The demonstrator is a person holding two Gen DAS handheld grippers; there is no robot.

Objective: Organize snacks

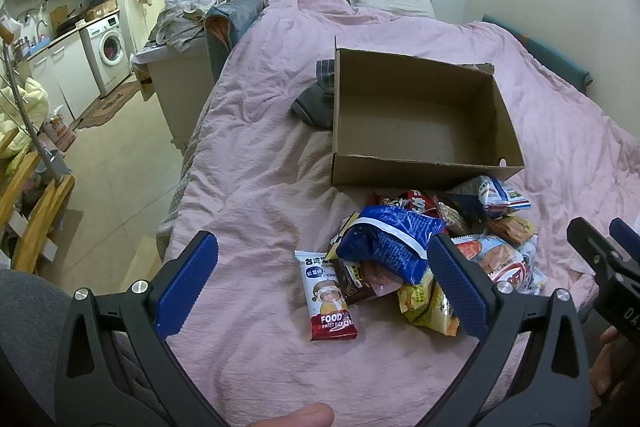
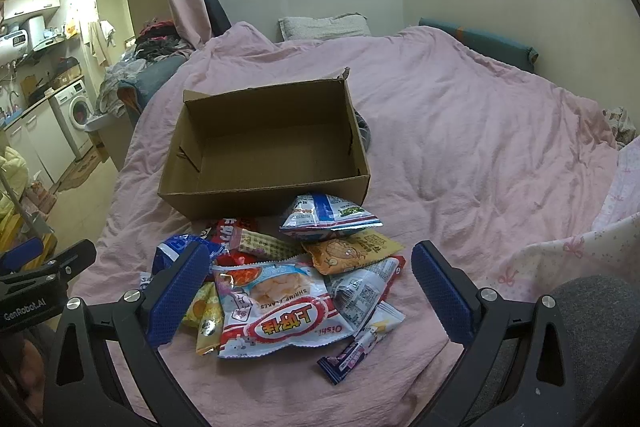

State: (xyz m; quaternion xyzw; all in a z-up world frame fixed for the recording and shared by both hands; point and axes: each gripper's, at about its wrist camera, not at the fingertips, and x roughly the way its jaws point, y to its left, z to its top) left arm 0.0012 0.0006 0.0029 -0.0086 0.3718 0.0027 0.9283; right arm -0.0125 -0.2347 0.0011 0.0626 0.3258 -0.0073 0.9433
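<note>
Both grippers hover above the snack pile, nothing picked yet. The left gripper [image 1: 322, 281] has its jaws spread wide with nothing between the pads; the right gripper [image 2: 310, 293] is likewise spread and empty.

The snacks lie heaped on the pink bedsheet [image 1: 260, 147], lower centre-right in the left wrist view and lower centre in the right wrist view. The cardboard box [image 1: 424, 171] sits just behind the pile, centre of the frame, open-topped and with nothing in it as far as can be seen. One small blue-white packet [image 2: 330, 217] touches the box's near wall.

Judged step: first grab, move the snacks into the box.

Tips for doing it well:
- Start with loose outliers. The red-bottomed rice cake bar [image 1: 330, 297] lies flat at the left edge of the pile, mostly clear of the others, an easy target for the left gripper.
- For the right gripper, the purple stick pack [image 2: 354, 353] lies at the lower right edge of the heap, partly under another packet.
- The big shrimp flakes bag [image 2: 280, 311] lies on top and is puffy; pinch it at a seam or edge, gently, so the bag does not burst or slip.
- The blue bag [image 1: 390, 243] overlaps several packets; lifting it may drag neighbours along.
- The sheet is wrinkled and soft, so come down shallow to avoid pinching fabric.
- Work the two grippers on opposite sides of the pile so they do not collide.
</note>
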